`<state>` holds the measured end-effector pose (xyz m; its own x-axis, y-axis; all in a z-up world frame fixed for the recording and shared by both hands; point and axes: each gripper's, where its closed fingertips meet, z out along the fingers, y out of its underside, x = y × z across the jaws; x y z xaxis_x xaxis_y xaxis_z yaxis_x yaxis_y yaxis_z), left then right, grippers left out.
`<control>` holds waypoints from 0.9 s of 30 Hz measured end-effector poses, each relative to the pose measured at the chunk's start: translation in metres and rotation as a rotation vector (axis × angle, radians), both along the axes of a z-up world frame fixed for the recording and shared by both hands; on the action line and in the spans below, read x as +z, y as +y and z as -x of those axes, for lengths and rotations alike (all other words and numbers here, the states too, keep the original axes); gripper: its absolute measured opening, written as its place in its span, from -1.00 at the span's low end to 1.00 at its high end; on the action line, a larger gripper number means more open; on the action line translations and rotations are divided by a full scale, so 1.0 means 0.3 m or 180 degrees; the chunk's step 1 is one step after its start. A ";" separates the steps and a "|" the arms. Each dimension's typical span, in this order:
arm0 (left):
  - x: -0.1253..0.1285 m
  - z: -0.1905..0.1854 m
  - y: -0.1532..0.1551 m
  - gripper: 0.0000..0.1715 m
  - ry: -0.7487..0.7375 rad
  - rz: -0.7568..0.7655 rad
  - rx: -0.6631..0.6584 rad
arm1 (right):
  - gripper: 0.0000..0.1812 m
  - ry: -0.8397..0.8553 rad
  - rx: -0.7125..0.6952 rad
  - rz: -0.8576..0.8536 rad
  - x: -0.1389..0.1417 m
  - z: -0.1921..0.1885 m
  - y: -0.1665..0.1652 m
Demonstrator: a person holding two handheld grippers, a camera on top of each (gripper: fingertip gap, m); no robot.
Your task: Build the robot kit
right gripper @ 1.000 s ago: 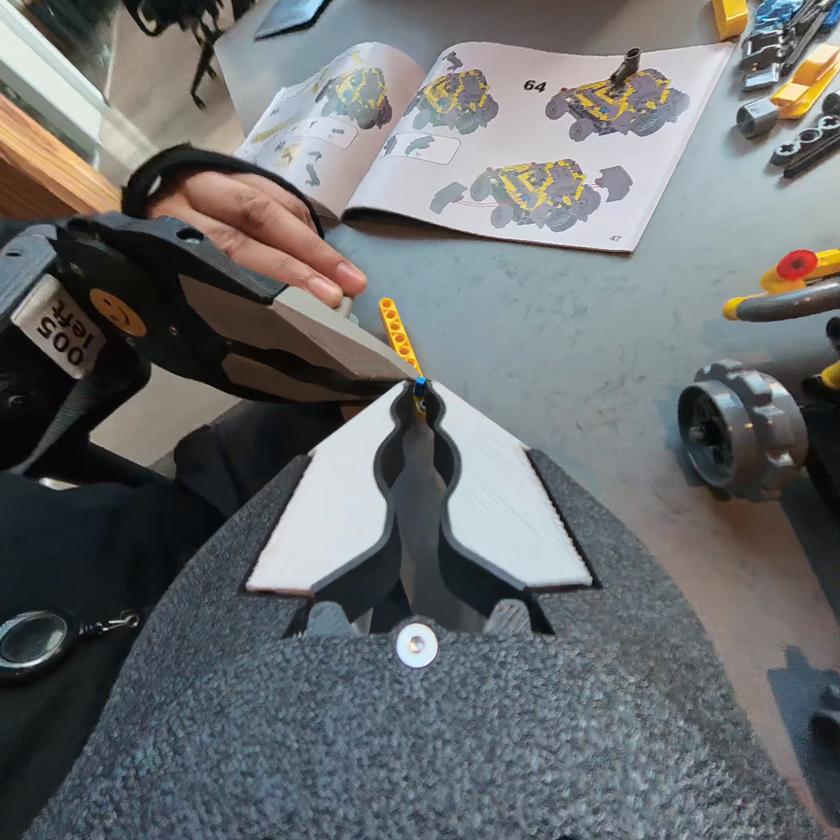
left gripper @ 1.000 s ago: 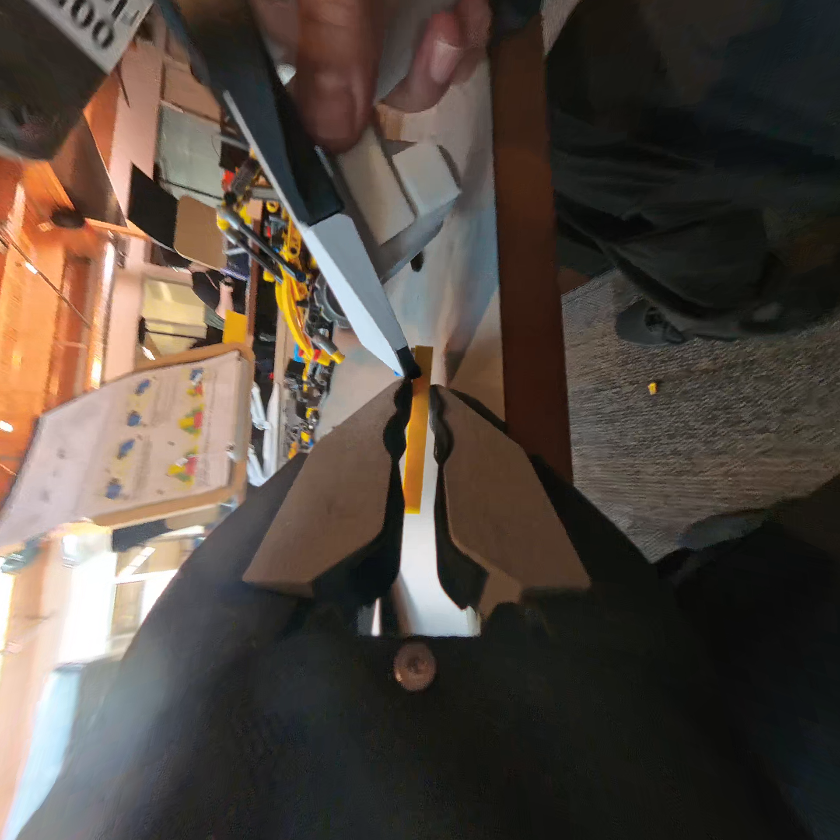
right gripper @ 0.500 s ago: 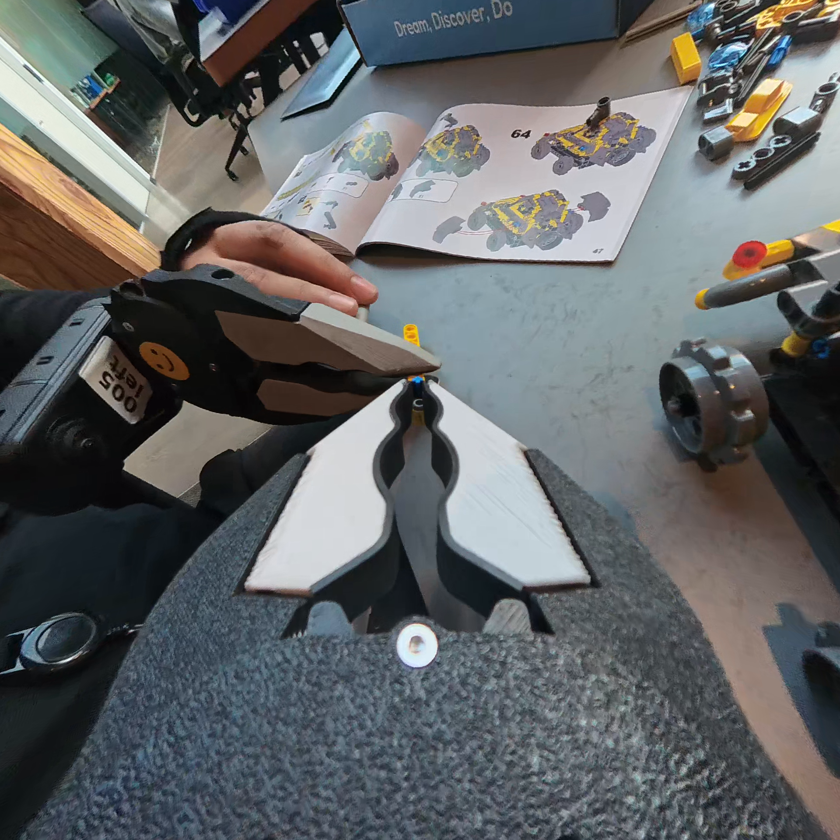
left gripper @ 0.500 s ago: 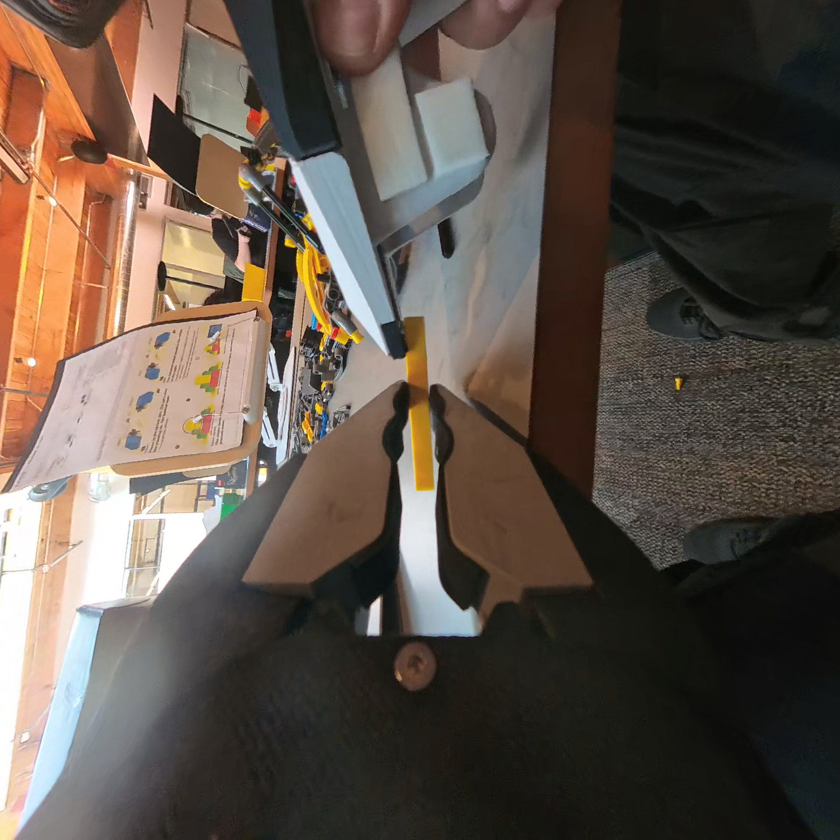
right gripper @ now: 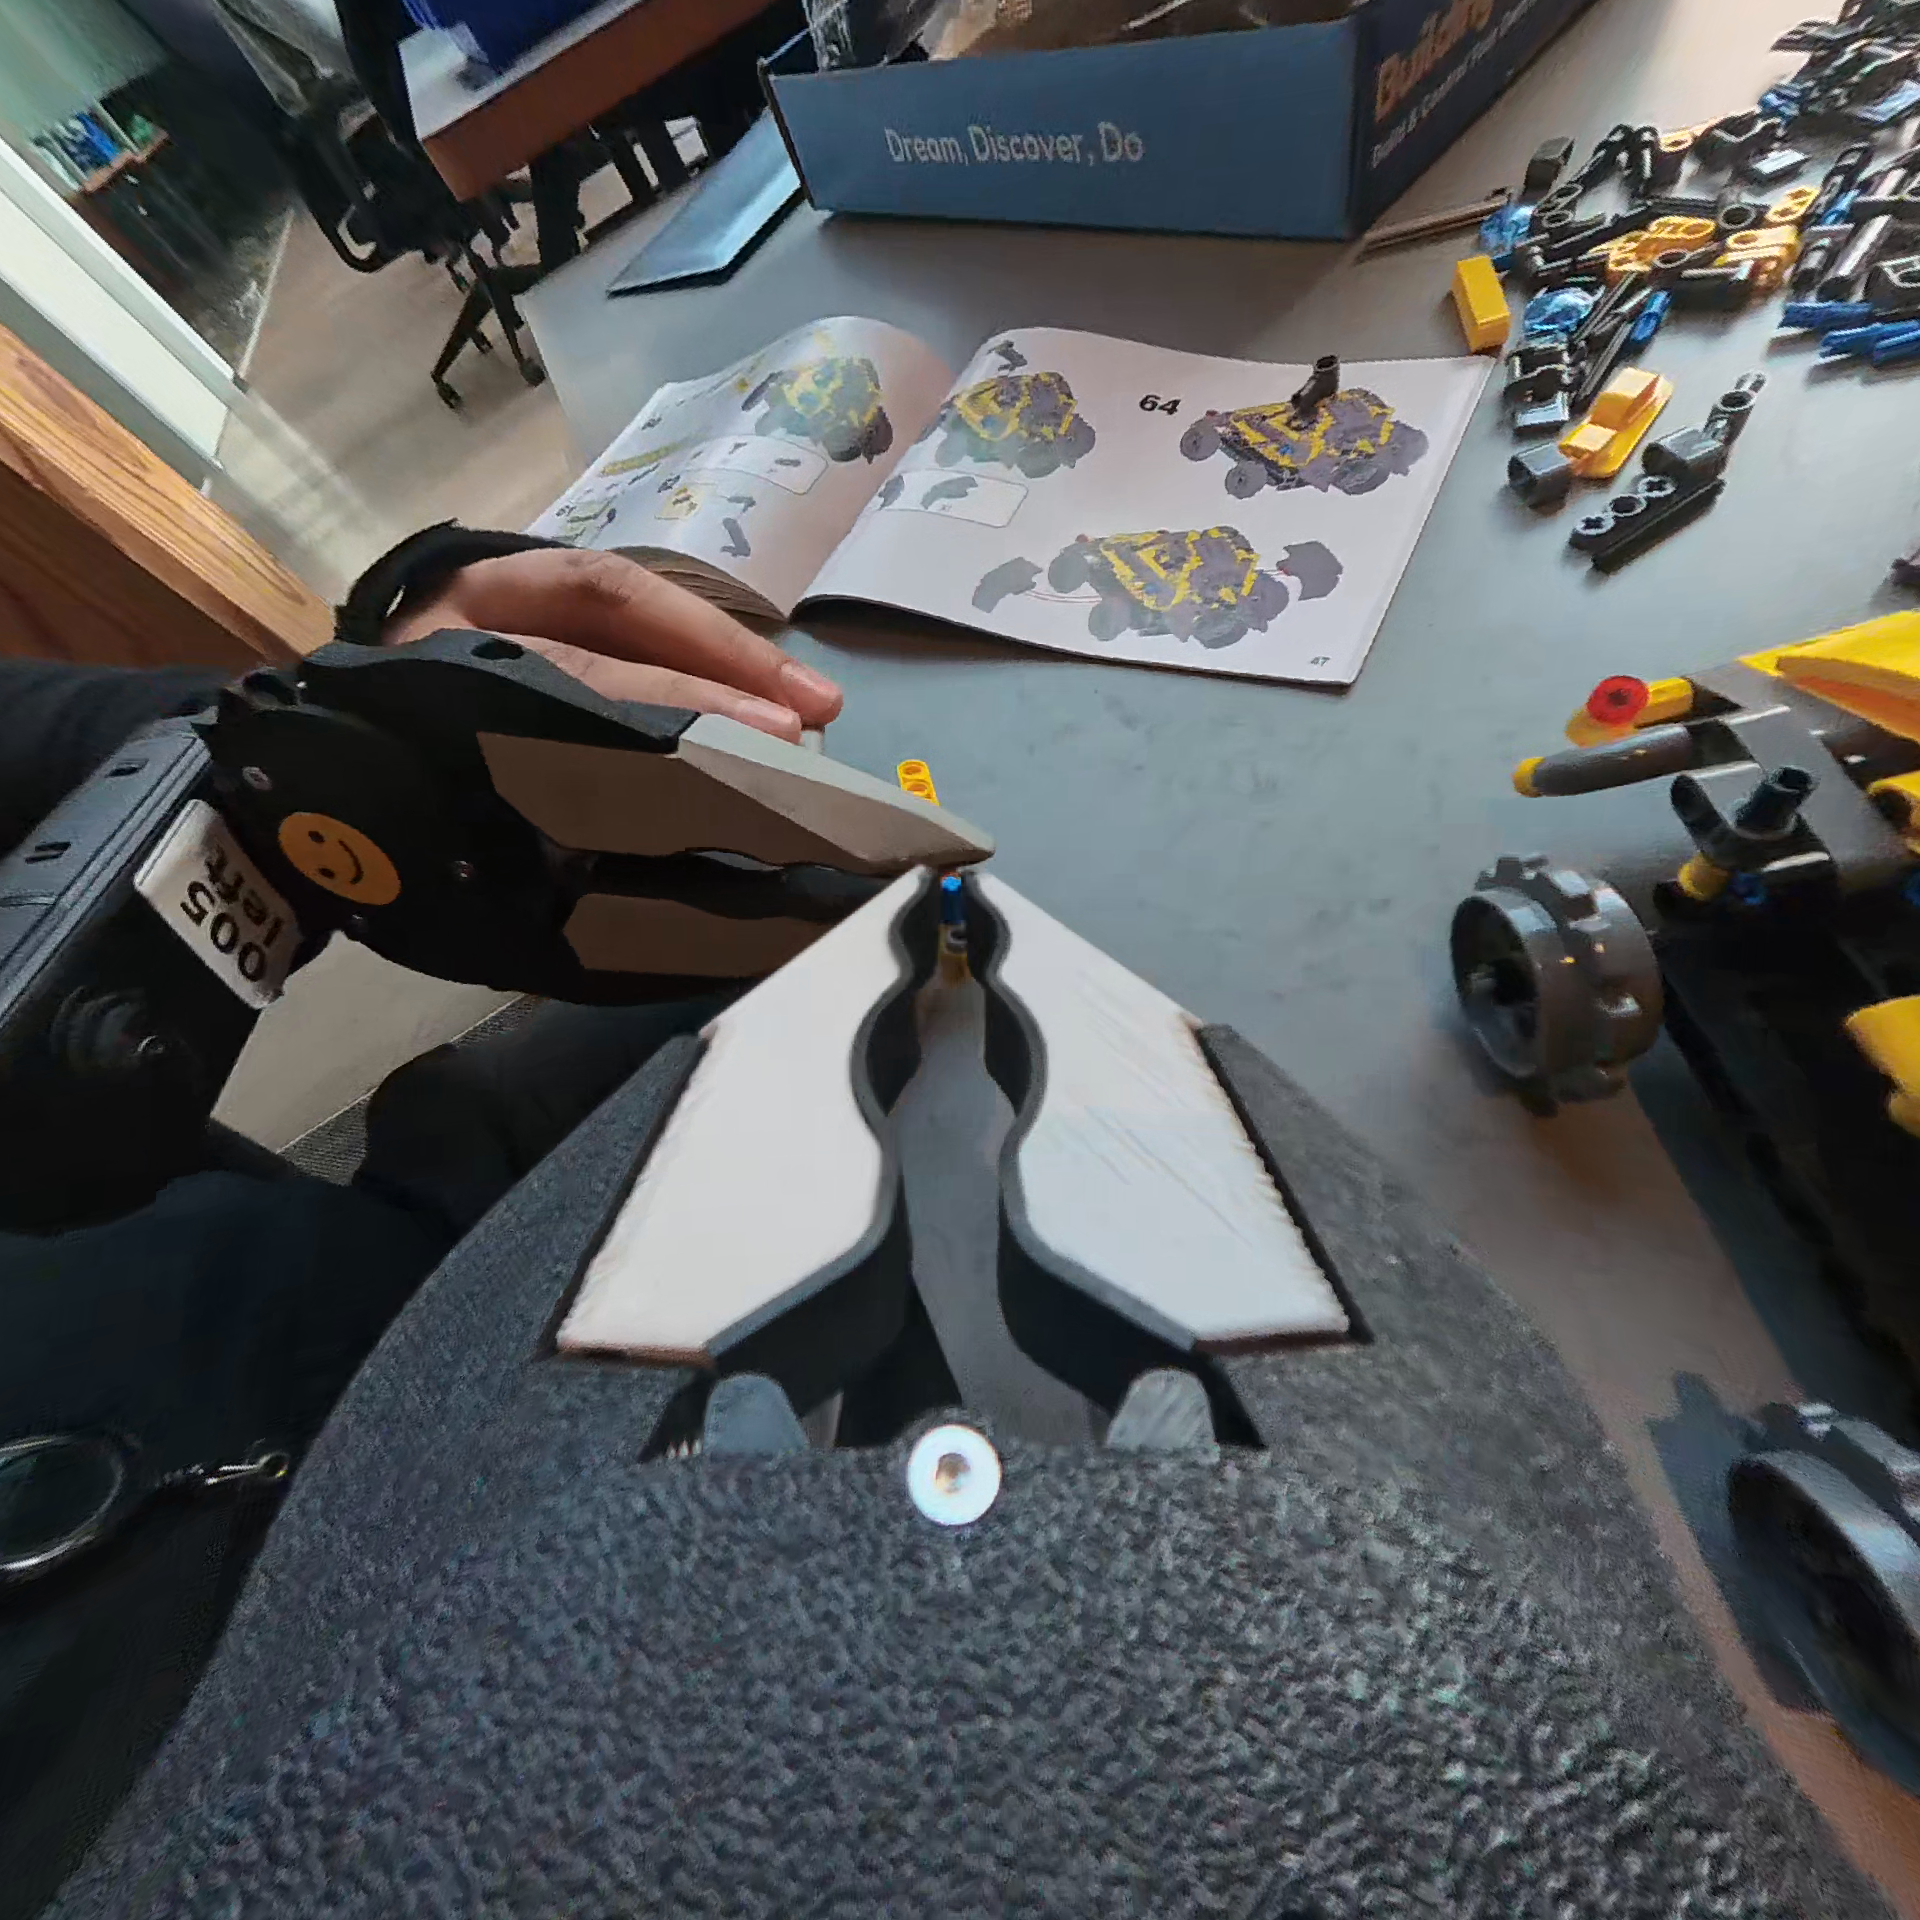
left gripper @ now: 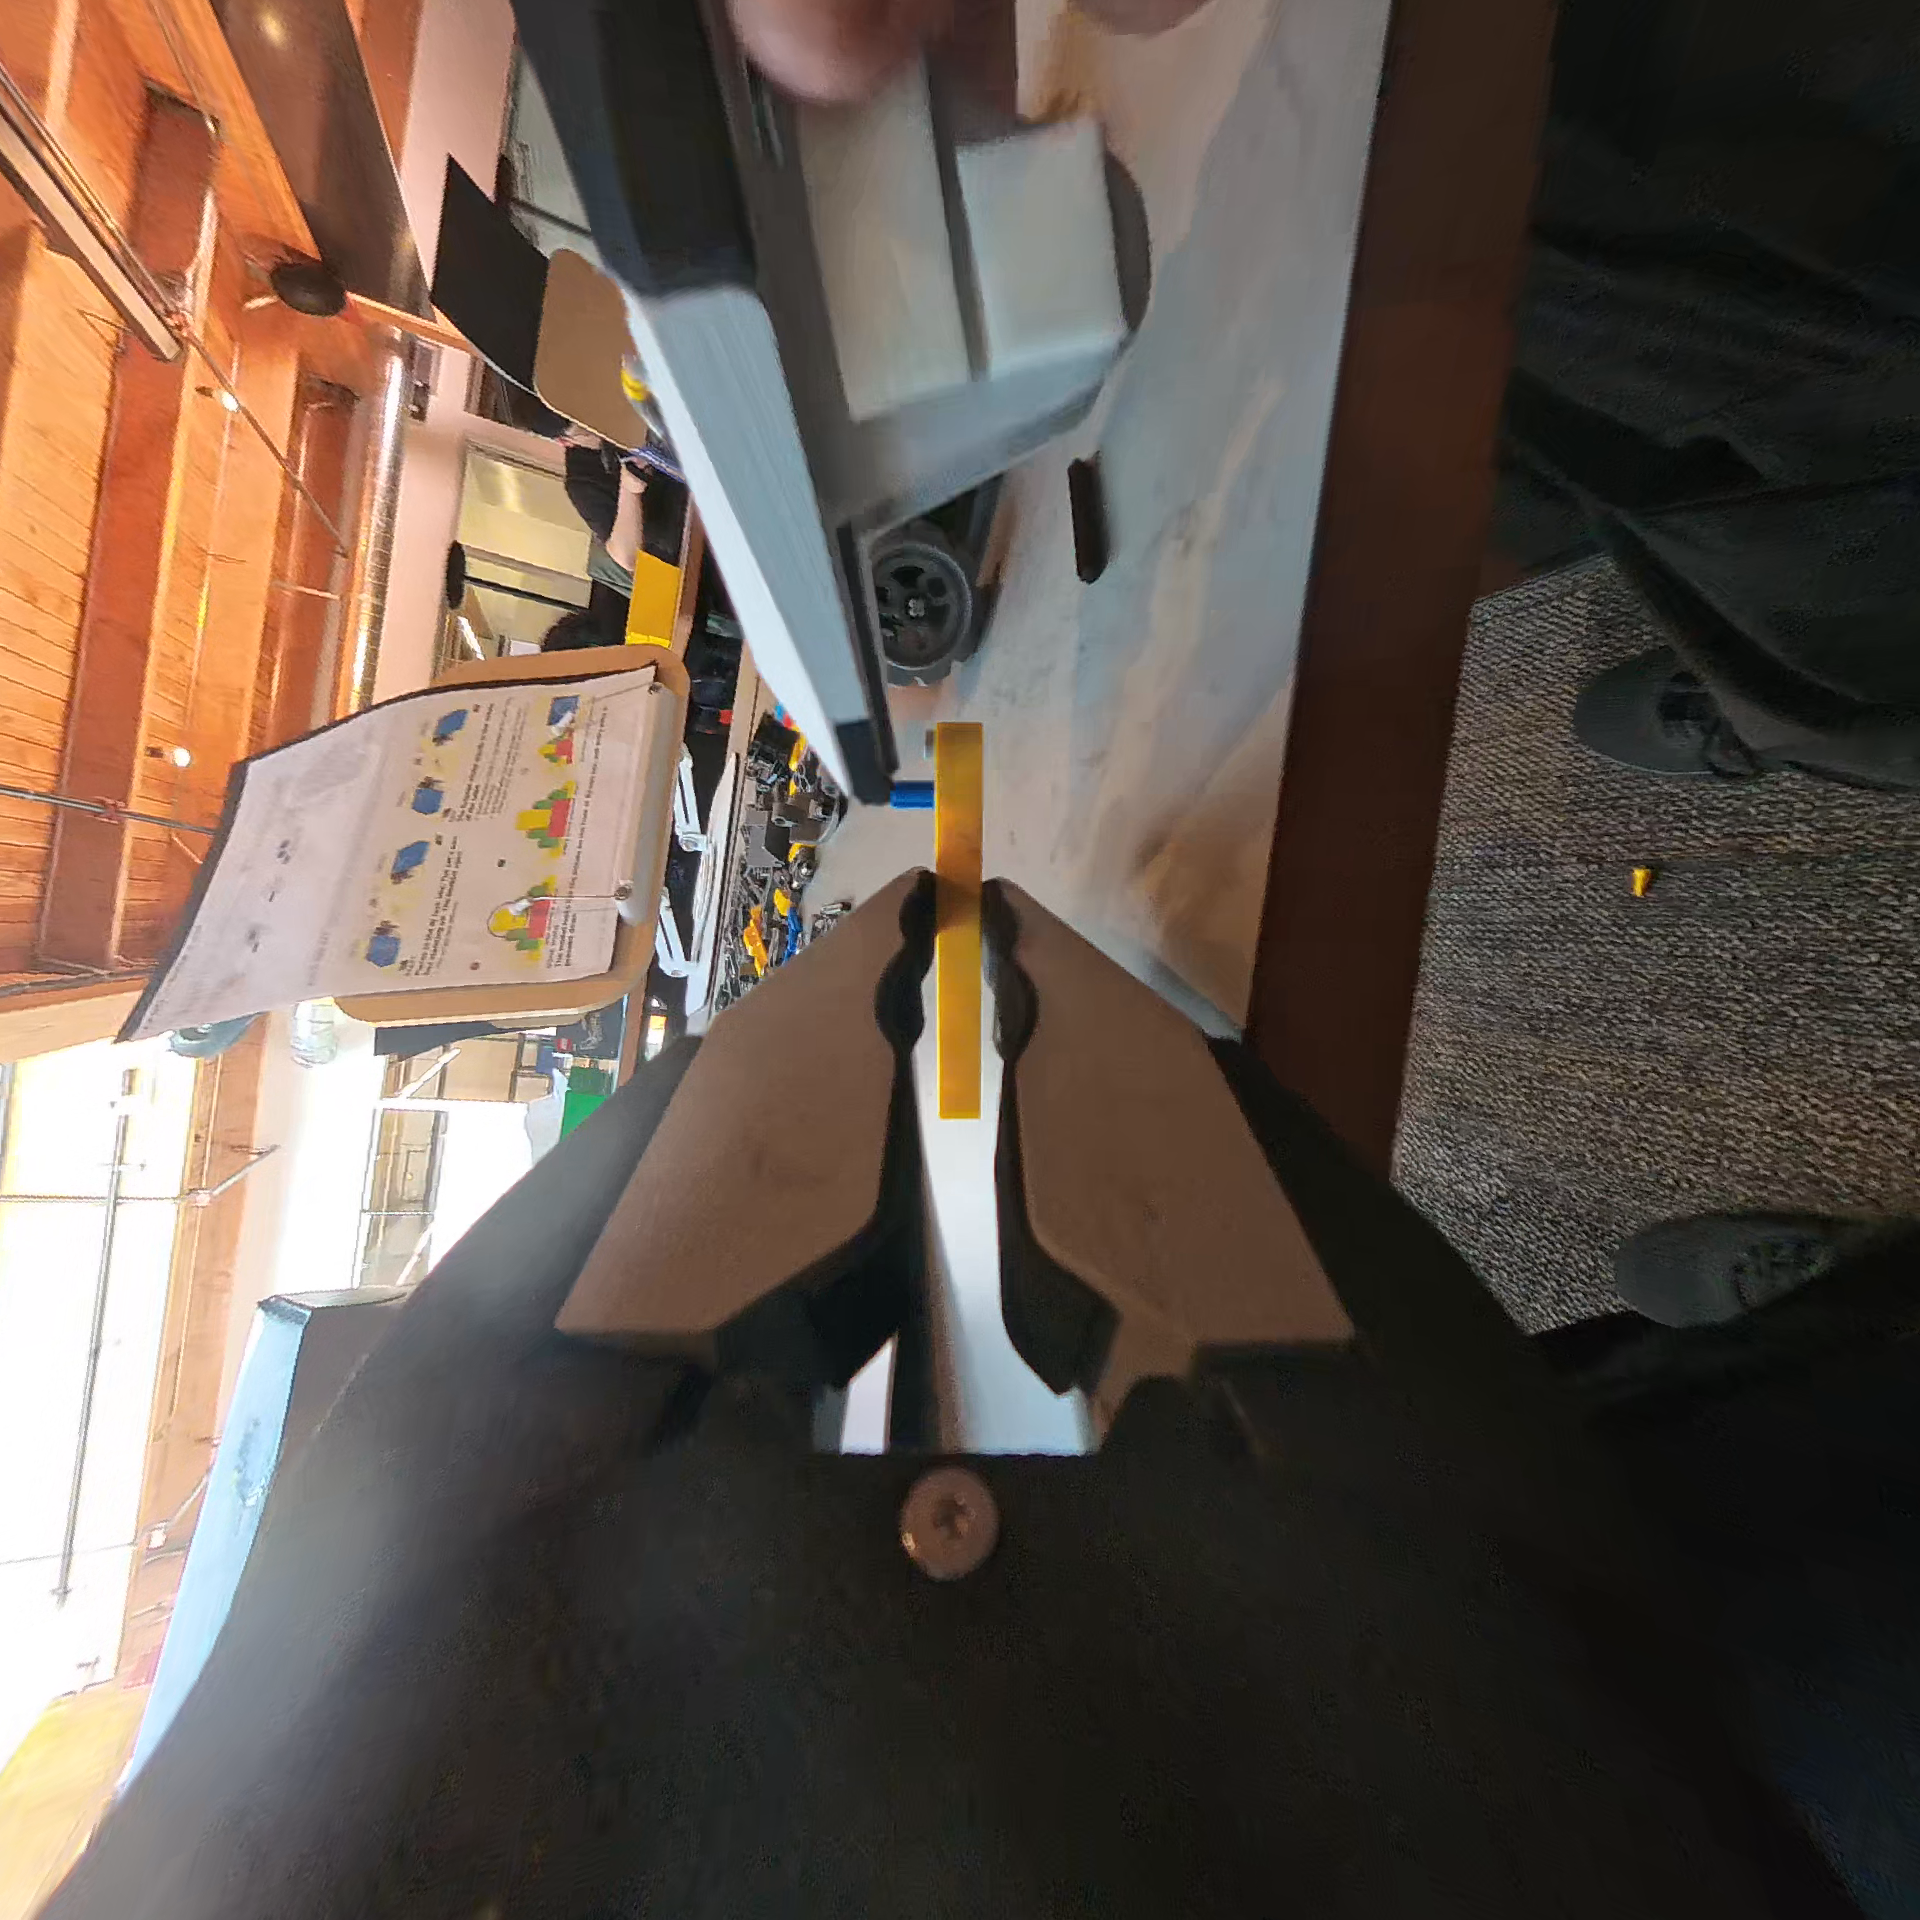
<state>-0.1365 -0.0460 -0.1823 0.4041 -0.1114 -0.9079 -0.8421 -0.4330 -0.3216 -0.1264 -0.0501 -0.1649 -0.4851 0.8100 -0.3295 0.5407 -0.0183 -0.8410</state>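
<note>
My left gripper (left gripper: 956,883) is shut on a yellow holed beam (left gripper: 958,831), which it holds flat just above the grey table (left gripper: 1174,727). My right gripper (right gripper: 951,881) is shut on a small blue pin (right gripper: 951,885). In the left wrist view the right gripper (left gripper: 878,774) comes in from the top, and the blue pin (left gripper: 912,795) at its tips meets the side of the beam near its far end. In the right wrist view the left gripper (right gripper: 935,852) reaches in from the left, with a hand on it; only the beam's end (right gripper: 916,779) shows.
An open instruction booklet (right gripper: 1039,499) lies behind the grippers, with a blue box (right gripper: 1091,135) beyond it. A partly built yellow and black vehicle (right gripper: 1787,831) with a grey wheel (right gripper: 1548,977) stands on the right. Loose pieces (right gripper: 1662,260) lie at the far right. The table's wooden edge (left gripper: 1382,623) borders carpet.
The right gripper has drawn back a little from the beam, so the blue pin now shows between its tips and the beam. The left gripper still holds the beam.
</note>
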 end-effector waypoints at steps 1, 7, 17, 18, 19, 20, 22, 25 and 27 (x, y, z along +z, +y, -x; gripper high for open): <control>0.000 -0.003 0.000 -0.94 0.0004 -0.0009 -0.0003 | -0.96 -0.0030 -0.0002 -0.0012 -0.006 0.001 -0.001; -0.003 0.003 -0.004 -0.95 -0.0084 0.0001 0.0037 | -0.96 -0.0048 0.0026 -0.0060 -0.018 0.008 -0.011; -0.038 0.001 0.017 -0.94 -0.0131 0.0232 0.0087 | -0.98 -0.0138 0.0058 -0.0167 -0.052 0.017 -0.013; -0.043 0.004 0.020 -0.94 -0.0179 0.0289 0.0112 | -0.98 -0.0141 0.0024 -0.0098 -0.052 0.022 -0.010; -0.047 0.006 0.021 -0.95 -0.0276 0.0337 0.0106 | -0.99 -0.0135 -0.0033 -0.0077 -0.052 0.029 -0.005; -0.051 0.007 0.022 -0.94 -0.0383 0.0363 0.0096 | -0.99 -0.0098 -0.0109 -0.0164 -0.052 0.039 0.000; -0.054 0.018 0.027 -0.94 -0.0469 0.0373 0.0124 | -0.99 -0.0003 -0.0279 -0.0299 -0.051 0.062 0.007; -0.051 0.036 0.031 -0.94 -0.0628 0.0347 0.0221 | -0.98 0.0245 -0.0514 -0.0206 -0.013 0.085 0.019; -0.056 -0.014 0.033 -0.95 -0.0751 0.0400 -0.0001 | -0.98 0.0677 -0.0790 0.0273 0.143 0.113 0.090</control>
<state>-0.1322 -0.0362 -0.1990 0.6029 -0.2176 -0.7676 -0.7503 -0.4816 -0.4528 -0.1603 -0.0233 -0.1221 -0.3416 0.8859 -0.3140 0.3233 -0.2029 -0.9243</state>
